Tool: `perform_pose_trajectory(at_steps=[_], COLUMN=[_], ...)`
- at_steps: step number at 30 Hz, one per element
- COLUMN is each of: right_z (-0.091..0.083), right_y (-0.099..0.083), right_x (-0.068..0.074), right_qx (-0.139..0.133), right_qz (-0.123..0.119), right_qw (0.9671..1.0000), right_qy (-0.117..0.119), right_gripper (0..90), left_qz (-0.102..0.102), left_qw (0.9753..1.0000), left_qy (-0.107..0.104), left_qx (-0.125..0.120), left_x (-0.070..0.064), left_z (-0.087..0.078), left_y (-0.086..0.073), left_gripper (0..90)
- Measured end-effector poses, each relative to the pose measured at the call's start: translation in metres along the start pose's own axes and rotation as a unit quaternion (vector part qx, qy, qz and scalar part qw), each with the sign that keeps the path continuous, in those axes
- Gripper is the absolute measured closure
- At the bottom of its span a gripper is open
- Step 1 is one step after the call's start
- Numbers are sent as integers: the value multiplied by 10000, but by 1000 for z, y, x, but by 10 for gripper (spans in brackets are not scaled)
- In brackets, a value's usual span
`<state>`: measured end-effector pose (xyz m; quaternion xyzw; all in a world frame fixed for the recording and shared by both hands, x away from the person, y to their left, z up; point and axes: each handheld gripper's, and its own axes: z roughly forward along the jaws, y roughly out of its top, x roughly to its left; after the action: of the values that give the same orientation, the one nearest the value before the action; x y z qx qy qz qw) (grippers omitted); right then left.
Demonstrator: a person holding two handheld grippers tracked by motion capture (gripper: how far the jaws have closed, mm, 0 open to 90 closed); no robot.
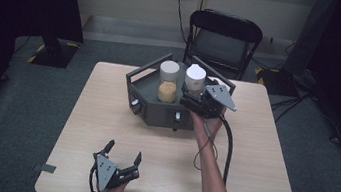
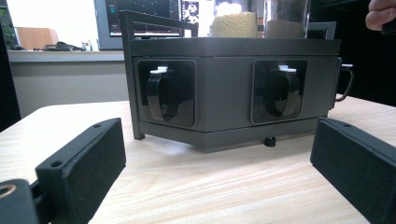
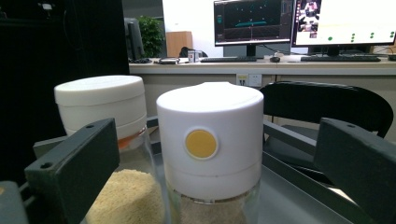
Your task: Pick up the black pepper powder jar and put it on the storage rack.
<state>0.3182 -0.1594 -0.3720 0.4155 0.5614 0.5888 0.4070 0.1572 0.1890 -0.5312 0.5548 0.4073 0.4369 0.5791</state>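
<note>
High view: the right gripper [image 1: 197,101] is reaching for the right jar [image 1: 195,81] on the grey rack [image 1: 143,103].
Left gripper view: the left gripper [image 2: 215,161] is waiting wide open before the rack.
Right gripper view: wide jaws are framing the jar's white cap [image 3: 210,126]; it should be centring, then squeezing gently.

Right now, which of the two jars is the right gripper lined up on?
The right jar, with the yellow dot on its cap, centred between the open jaws; the left jar sits off to the side.
</note>
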Motion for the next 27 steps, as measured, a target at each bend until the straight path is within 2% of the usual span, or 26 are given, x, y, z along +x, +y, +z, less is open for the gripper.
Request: perform_pose_trajectory(at_steps=[7, 27], right_z=[-10, -45], right_y=[-2, -15], right_x=[2, 1], right_qx=[-78, -129], right_qz=[-5, 52], right_qw=[10000, 9999], right_qy=[-43, 21], right_gripper=[0, 0], left_qz=[0, 0], left_qw=[10000, 10000], left_qy=[0, 1], left_qx=[0, 1], left_x=[0, 0], left_z=[0, 0], left_y=[0, 0], left_gripper=[27, 28])
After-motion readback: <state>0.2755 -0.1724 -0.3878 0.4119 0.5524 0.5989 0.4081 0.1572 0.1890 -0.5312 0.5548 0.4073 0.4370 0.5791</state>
